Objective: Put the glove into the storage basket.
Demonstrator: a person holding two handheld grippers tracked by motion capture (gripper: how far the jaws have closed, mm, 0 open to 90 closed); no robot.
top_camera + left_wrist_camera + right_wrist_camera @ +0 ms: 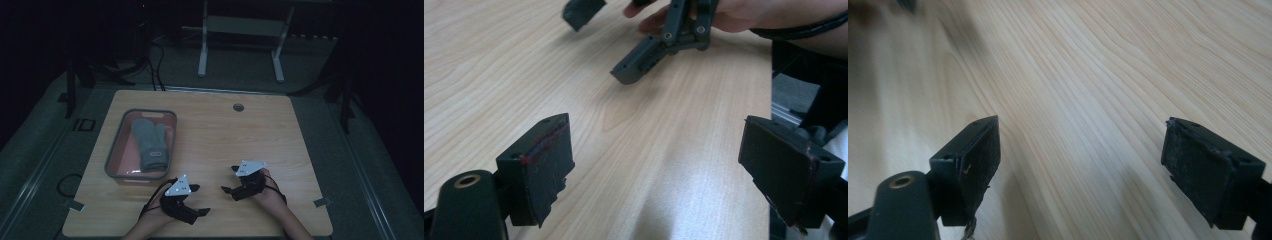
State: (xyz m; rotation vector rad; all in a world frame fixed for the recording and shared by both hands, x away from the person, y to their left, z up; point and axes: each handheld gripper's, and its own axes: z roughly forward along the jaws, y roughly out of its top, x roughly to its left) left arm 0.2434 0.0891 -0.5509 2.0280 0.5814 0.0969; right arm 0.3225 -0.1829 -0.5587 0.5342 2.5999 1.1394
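Grey mitten [149, 142] is lying flat in the grey bin [114, 149] at the table's [260, 130] left, its long axis running away from the person, cuff end nearer. Left gripper [192, 201] is resting closer to it, the bin lying just ahead and leftward; right gripper [229, 180] is sitting farther off. Both are holding their jaws wide apart, gripping nothing

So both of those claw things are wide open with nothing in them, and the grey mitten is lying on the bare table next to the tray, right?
Not quite. The high view shows the grey mitten lying inside the tray, not beside it on the table. The rest holds: the left gripper and the right gripper are both wide open and hold nothing.
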